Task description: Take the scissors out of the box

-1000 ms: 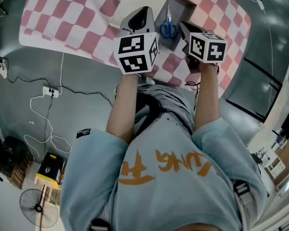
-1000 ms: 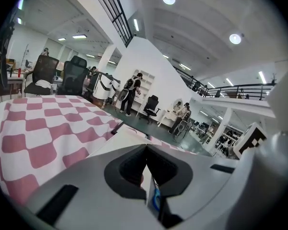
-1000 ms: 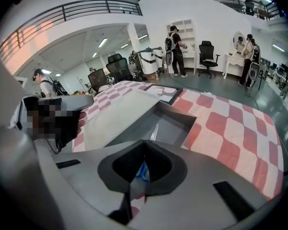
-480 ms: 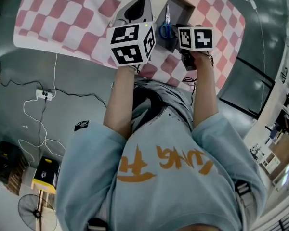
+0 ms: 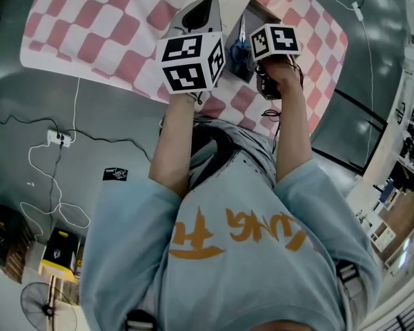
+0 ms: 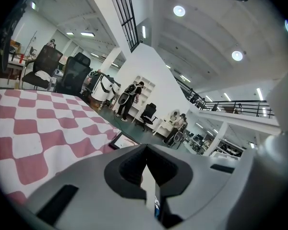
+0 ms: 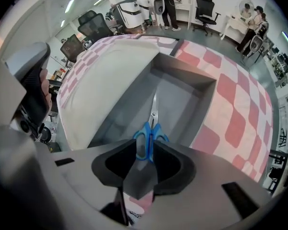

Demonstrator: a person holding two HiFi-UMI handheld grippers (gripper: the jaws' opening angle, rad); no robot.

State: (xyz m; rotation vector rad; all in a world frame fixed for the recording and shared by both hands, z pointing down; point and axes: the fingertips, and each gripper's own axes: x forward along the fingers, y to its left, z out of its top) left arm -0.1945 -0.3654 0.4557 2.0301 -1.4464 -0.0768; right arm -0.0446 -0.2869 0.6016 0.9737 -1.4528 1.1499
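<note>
The scissors [image 7: 151, 131], blue-handled with steel blades, lie flat in the open grey box [image 7: 182, 75], blades pointing away. The box's white lid [image 7: 110, 75] lies folded open to the left. My right gripper [image 7: 145, 150] hangs straight down over the box. Its jaws have just been opening, and the blue handles show in the gap without being pressed. In the head view its marker cube [image 5: 274, 40] covers the box [image 5: 263, 12], with only part of the scissors [image 5: 239, 45] showing. My left gripper [image 5: 201, 9] is held beside the box over the lid, jaws shut on nothing.
A pink and white checked cloth [image 5: 103, 26] covers the table, whose near edge runs just past my hands. Cables and a power strip [image 5: 55, 138] lie on the floor to the left, with a fan [image 5: 45, 302]. People and office chairs [image 6: 74, 73] are far off.
My right gripper has swung left and tipped down over the box, so its cube now hides the scissors' handles. The left gripper has shifted a little.
</note>
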